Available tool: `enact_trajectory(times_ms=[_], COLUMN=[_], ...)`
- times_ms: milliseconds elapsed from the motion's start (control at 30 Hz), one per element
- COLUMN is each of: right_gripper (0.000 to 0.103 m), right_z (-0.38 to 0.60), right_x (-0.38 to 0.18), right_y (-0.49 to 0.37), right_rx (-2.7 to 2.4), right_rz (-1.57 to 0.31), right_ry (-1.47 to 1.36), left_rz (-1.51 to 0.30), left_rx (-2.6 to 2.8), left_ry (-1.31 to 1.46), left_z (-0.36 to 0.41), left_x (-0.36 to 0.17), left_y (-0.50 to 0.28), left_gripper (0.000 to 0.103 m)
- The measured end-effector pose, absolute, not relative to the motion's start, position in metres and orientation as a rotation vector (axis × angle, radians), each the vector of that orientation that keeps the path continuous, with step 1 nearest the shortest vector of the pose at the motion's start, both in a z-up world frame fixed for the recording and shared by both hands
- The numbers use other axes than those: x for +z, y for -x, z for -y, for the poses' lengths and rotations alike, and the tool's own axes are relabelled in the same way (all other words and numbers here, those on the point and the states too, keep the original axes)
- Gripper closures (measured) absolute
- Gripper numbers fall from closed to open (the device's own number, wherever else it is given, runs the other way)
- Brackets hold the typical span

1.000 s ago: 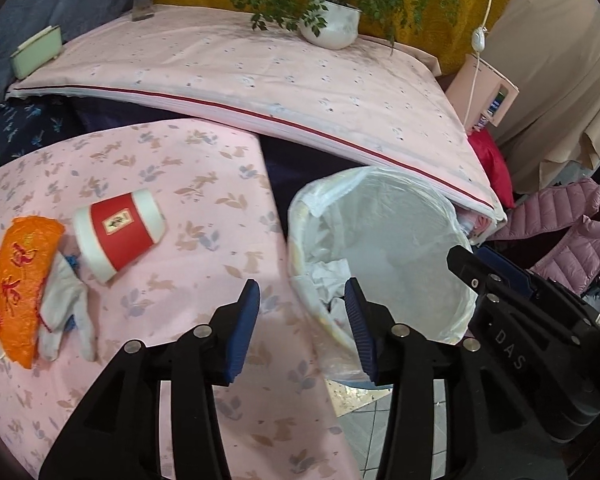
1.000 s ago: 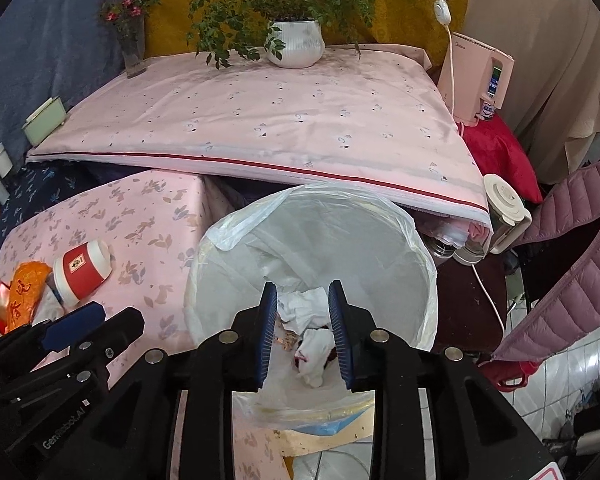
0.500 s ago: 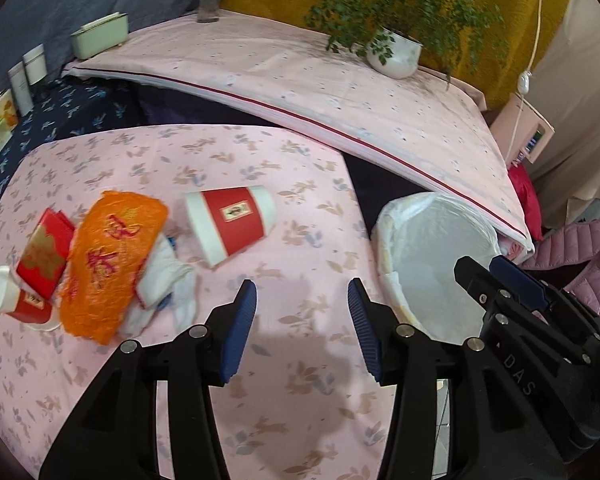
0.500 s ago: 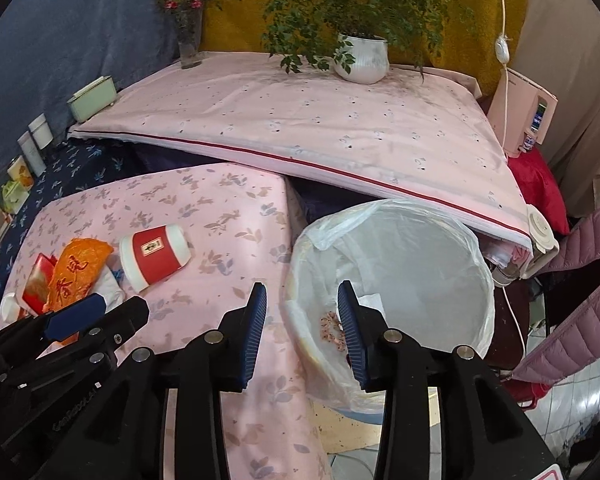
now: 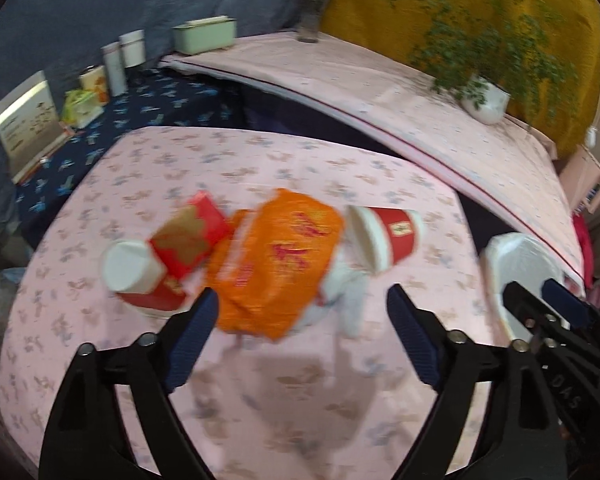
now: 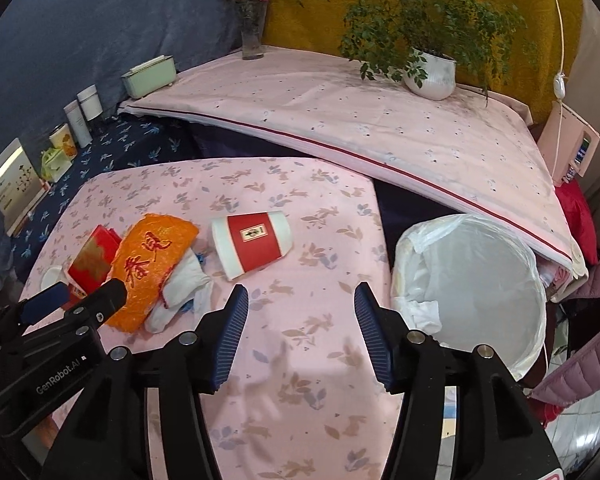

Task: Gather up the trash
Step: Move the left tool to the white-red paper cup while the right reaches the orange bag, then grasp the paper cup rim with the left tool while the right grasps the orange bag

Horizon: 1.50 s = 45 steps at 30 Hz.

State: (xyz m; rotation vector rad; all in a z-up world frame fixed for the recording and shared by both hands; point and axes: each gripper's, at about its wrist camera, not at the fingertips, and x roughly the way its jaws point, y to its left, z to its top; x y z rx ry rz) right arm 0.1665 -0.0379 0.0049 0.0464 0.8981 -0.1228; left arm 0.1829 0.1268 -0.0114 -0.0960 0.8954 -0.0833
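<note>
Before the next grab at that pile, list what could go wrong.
1. The orange bag overlaps the tissue and the red packet, so a grab may take only part and drag the rest.
2. The tipped cup lies on its side and could roll from a nudge.
3. The bin stands past the table edge; a loosely held item could drop short.

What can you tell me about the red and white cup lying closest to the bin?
The red and white cup looks like paper: white at both ends with a wide red band and a small gold label. It lies tipped on its side on the pink flowery cloth, beside crumpled white tissue. Nothing grips it.
</note>
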Motion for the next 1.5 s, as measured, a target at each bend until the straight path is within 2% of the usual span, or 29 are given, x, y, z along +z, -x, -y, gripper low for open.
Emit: enact_trajectory(times_ms=[333,733,767,867,900,1300,1333,1400,1500], right_gripper=[0.044,0.04,0.04,0.04,0.039,0.04,0.042,0.072,0.089], right_z=[-0.007,-0.042,-0.046,-0.058,-0.062,-0.096,-0.097,-0.098,-0.098], right_x=[-0.012,-0.036,-0.038,-0.045,-0.047,-0.08,-0.083,-0.087,-0.084], right_y=[-0.177,-0.2,-0.202,-0.209,-0.212,-0.237,-0.238,-0.239,-0.235], right_rx=[-0.054,0.013,0.021,0.047,0.056,0.077,0.076,0.084,0.097], right_rz=[-0.921,-0.959,-0.962,-0.976,-0.98,-1.025,-1.032,-1.048,-1.041], right_ry=[-0.052,-0.099,-0.1,-0.096,-0.094,-0.043,-0.039,-0.033,-0.035], left_rz=[-0.927,-0.929,-0.931,-0.941,-0.951,-0.931,-0.929,-0.925,-0.925], left_rx=[0.083,0.074,0.077,0.054,0.046,0.052,0.054,0.053,0.051], left_ry=[0.146,0.148,0.152,0.173,0.178,0.173,0.172,0.172,0.174], left_z=[-0.216,-0.237,-0.239,-0.245,-0.247,-0.261,-0.261,-0.262,-0.26], left_x=[-0.043,-0.073,-0.074,-0.078,-0.08,-0.07,-0.068,-0.065,-0.059], left_y=[-0.199,-0.225,-0.226,-0.23,-0.23,-0.214,-0.212,-0.21,-0.207], left_gripper=[0.014,0.014,0.015,0.033,0.034,0.036,0.036,0.036,0.036])
